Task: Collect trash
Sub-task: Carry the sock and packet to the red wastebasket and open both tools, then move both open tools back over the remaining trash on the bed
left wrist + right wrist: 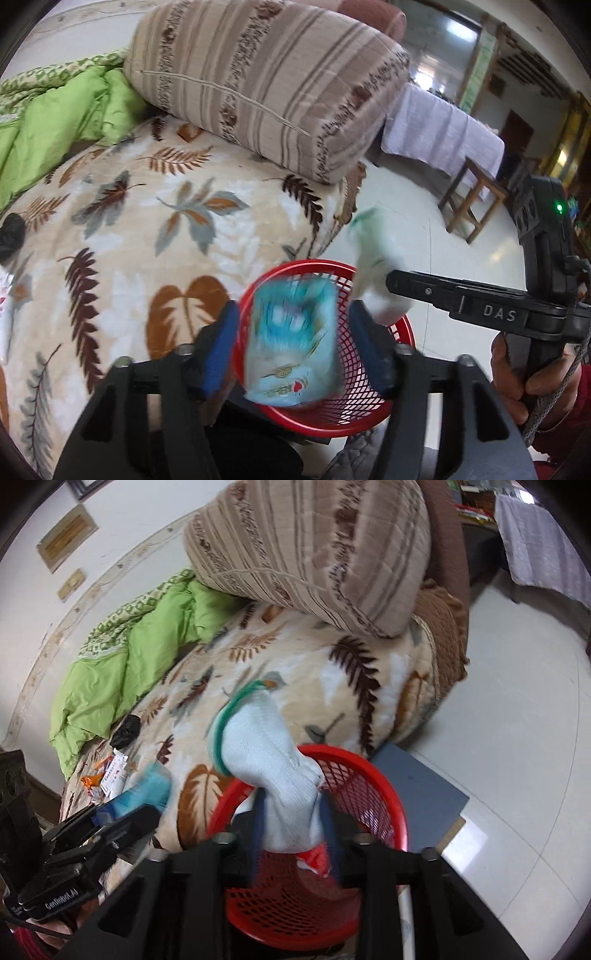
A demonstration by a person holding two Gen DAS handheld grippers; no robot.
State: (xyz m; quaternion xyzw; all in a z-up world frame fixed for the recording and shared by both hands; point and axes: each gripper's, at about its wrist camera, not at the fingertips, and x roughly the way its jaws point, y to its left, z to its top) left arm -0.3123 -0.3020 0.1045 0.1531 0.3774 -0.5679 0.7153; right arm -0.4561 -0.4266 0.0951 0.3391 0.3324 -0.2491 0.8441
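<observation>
- The blue packet [293, 341] hangs between the jaws of the left hand-held gripper [293, 350], right above the red basket [373, 369]. It looks like a thin, soft plastic wrapper: light, crinkly and likely slippery, best pinched flat across its middle or by an edge. The blue pads [221, 350] stand apart from its sides, so the jaws are open and I judge the packet to be loose, not gripped.
- The white glove [275, 775], knitted with a green cuff, sits between the jaws of the right hand-held gripper [291, 834], over the same basket. It is soft, limp and light, and folds under any pinch; a bunched part gives the surest hold. The jaws are partly open; blur hides whether the pads touch the cloth at all, though the grip looks released.
- A red-and-white scrap [314, 860] lies in the basket under the glove.
- More trash lies on the leaf-patterned blanket [332, 686] of the bed: a black crumpled bag [125, 733] and a cluster of small wrappers [110, 775], well apart from the basket.
- A striped cushion [314, 554] and a green quilt [122, 672] lie further back.
- Hard to make out: both items are smeared, so the packet's print is unreadable. The basket's bottom is covered by the grippers, and its near rim is cut off. What the small wrappers are cannot be told.
</observation>
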